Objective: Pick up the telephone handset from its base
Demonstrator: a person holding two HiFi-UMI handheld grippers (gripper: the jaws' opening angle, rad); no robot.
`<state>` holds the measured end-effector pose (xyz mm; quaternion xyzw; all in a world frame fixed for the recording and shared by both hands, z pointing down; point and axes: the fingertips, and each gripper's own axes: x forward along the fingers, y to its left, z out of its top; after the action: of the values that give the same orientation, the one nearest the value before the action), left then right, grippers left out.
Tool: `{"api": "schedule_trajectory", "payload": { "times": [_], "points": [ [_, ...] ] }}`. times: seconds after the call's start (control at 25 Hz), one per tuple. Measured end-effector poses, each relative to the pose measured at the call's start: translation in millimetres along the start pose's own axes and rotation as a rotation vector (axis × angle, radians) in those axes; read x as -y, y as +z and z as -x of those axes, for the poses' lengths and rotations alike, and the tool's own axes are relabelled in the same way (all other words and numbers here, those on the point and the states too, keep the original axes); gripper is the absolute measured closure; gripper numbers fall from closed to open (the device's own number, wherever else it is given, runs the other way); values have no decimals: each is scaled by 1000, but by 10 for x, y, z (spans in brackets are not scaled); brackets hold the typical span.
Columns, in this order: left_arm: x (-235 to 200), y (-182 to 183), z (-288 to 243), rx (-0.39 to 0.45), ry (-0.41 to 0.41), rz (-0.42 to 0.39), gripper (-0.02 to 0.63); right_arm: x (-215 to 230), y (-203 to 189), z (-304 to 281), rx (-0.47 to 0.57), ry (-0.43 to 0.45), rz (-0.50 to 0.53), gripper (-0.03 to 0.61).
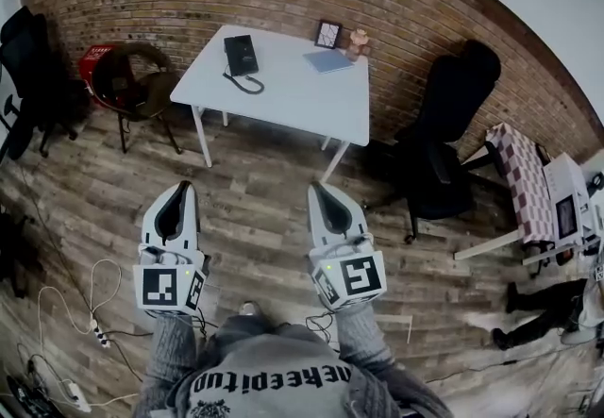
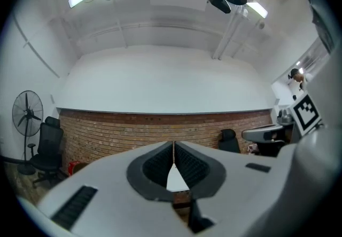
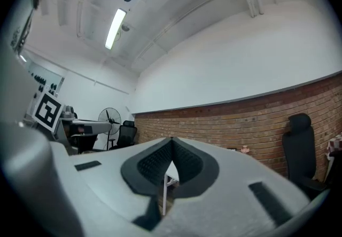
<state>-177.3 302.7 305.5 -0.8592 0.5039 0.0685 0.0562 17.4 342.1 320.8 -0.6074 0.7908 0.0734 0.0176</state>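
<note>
A black telephone with its handset on the base and a coiled cord sits on the left part of a white table against the brick wall, far ahead of me. My left gripper and right gripper are held side by side over the wooden floor, well short of the table. Both point roughly level toward the wall. The jaws of both are shut with nothing between them, their tips meeting in the left gripper view and in the right gripper view.
A blue notebook, a small picture frame and a small figurine lie on the table's far right. Black office chair stands right of the table, a round chair left of it. Cables trail on the floor at left.
</note>
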Motion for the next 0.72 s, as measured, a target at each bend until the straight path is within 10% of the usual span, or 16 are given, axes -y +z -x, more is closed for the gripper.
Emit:
{"api": "schedule_trajectory", "payload": {
  "times": [0.72],
  "points": [
    [-487, -311, -909, 1, -18, 8, 601, 316, -275, -1005, 6, -16, 7, 574]
  ]
}}
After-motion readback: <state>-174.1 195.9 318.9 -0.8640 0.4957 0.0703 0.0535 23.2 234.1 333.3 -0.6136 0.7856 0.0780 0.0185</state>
